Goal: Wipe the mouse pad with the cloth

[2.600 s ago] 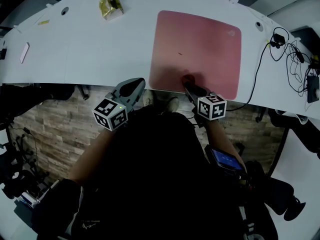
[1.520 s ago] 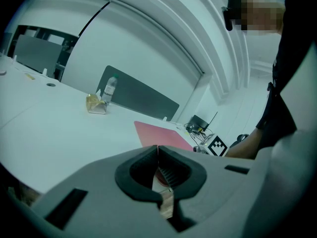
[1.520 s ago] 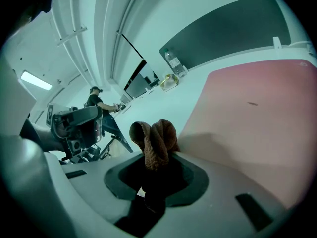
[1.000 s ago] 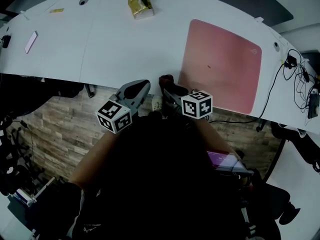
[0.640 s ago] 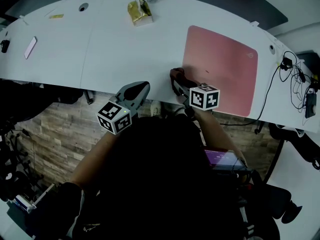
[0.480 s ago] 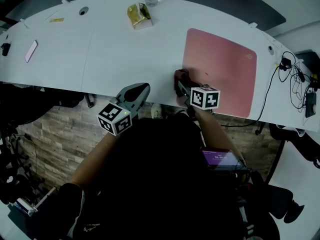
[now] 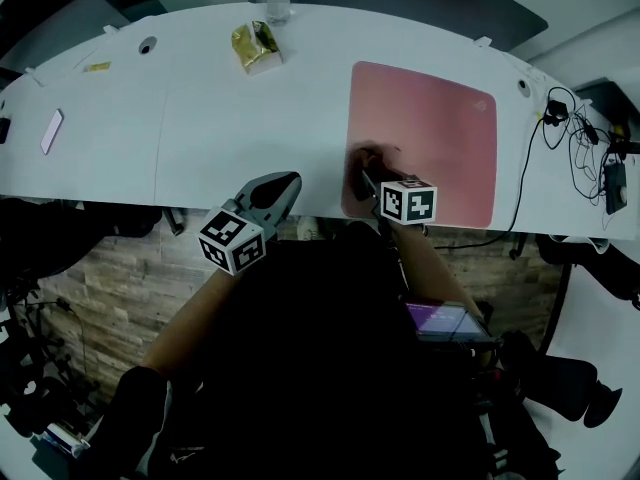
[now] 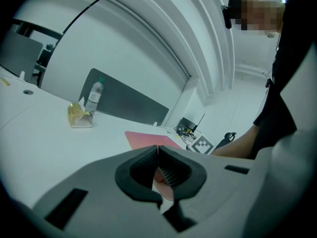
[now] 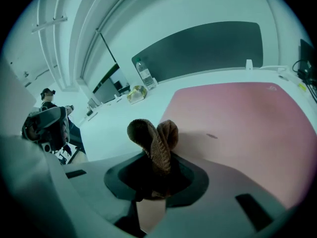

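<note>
The pink mouse pad (image 7: 430, 138) lies on the white table (image 7: 200, 118), towards its right side; the same mouse pad (image 9: 247, 118) fills the right gripper view. My right gripper (image 7: 366, 173) is shut on a brown cloth (image 7: 362, 158) and holds it over the pad's near left corner. In the right gripper view the cloth (image 9: 154, 139) bunches up out of the jaws. A small dark speck (image 9: 212, 136) sits on the pad beyond it. My left gripper (image 7: 272, 190) is shut and empty, at the table's near edge, left of the pad.
A crumpled gold wrapper (image 7: 254, 46) and a clear bottle (image 7: 276, 6) stand at the table's far side. A flat white object (image 7: 50, 130) lies at the far left. Cables and plugs (image 7: 580, 118) trail off the right end. A dark panel (image 9: 198, 48) rises behind the table.
The right gripper swung off the pad's near edge to the left, then came back with the cloth onto the pad's near left corner. The left gripper has stayed at the table's edge.
</note>
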{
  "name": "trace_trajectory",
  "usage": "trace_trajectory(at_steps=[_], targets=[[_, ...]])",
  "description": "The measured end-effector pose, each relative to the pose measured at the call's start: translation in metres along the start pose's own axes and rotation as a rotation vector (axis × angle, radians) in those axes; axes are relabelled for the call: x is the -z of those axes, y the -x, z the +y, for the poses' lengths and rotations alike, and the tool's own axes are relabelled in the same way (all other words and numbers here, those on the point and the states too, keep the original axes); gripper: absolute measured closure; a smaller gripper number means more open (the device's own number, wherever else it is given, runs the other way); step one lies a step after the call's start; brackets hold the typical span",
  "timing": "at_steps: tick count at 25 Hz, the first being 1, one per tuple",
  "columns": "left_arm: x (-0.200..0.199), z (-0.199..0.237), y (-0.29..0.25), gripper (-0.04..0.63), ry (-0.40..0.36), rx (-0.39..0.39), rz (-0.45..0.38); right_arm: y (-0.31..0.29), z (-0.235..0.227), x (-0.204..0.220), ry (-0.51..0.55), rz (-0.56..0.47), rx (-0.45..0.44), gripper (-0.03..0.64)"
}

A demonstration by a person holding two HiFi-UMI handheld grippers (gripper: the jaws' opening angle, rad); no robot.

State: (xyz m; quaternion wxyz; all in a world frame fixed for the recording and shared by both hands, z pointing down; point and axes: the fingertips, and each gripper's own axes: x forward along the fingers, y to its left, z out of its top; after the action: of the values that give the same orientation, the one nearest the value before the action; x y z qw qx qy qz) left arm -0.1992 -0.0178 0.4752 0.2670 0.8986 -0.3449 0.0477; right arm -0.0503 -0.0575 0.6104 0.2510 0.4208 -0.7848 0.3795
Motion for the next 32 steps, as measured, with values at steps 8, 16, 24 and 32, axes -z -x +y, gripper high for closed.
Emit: trace_trajectory(at_steps=[8, 16, 24, 32], targets=[[0.000, -0.004, -0.024, 0.586, -0.015, 0.017, 0.033, 0.032, -0.048, 0.009, -0.101, -0.058, 0.050, 0.505], [0.000, -0.024, -0.064, 0.586, -0.017, 0.023, 0.059, 0.064, -0.101, 0.015, -0.087, -0.055, 0.078, 0.505], [0.001, -0.054, -0.111, 0.586, -0.035, 0.061, 0.104, 0.100, -0.161, 0.021, -0.097, -0.069, 0.123, 0.505], [0.002, -0.082, -0.152, 0.586, -0.055, 0.081, 0.130, 0.137, -0.220, 0.026, -0.096, -0.085, 0.187, 0.503]])
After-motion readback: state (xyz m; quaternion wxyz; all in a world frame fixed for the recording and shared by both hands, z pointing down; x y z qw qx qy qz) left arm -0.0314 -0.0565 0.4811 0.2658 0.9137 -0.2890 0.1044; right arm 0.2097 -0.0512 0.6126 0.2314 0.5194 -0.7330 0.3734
